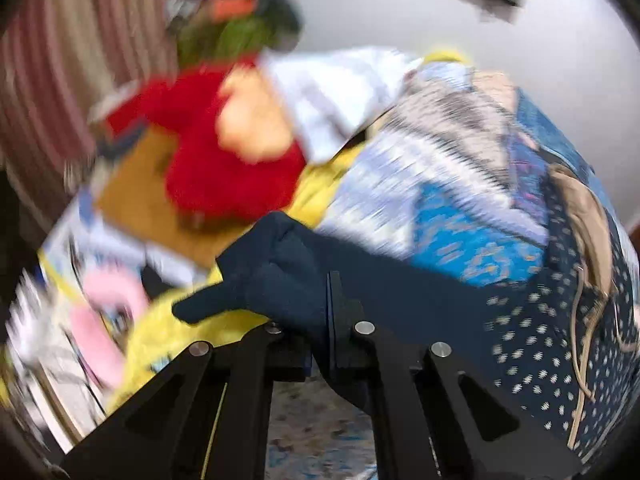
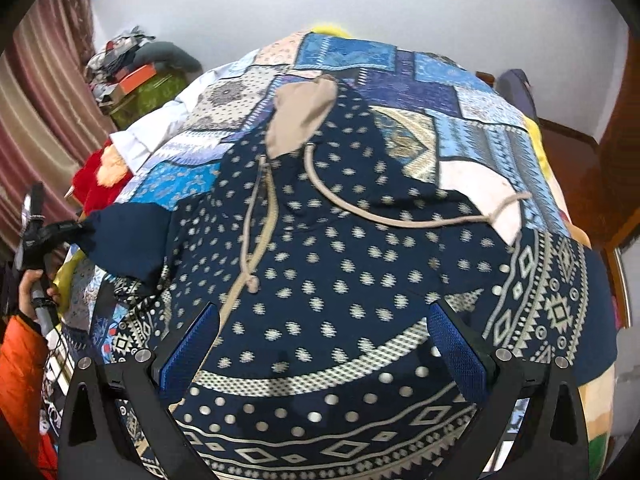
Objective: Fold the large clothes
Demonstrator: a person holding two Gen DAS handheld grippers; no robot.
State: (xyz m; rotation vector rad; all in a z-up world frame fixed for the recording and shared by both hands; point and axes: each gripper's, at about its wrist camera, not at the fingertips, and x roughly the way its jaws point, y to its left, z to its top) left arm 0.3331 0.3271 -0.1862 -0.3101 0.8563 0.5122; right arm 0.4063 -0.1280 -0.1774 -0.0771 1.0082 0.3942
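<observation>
Navy hoodie sleeve [image 1: 280, 264] clenched in left hand-held gripper [image 1: 320, 344]; right hand-held gripper [image 2: 320, 344] released above hoodie.

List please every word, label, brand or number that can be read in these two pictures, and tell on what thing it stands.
None can be read.
Navy hoodie: only dots and geometric patterns, no letters.
Patchwork bedspread: ornaments only.
Orange box on the far pile: too small to tell whether it bears print.
Left wrist view: too blurred to read anything.
</observation>
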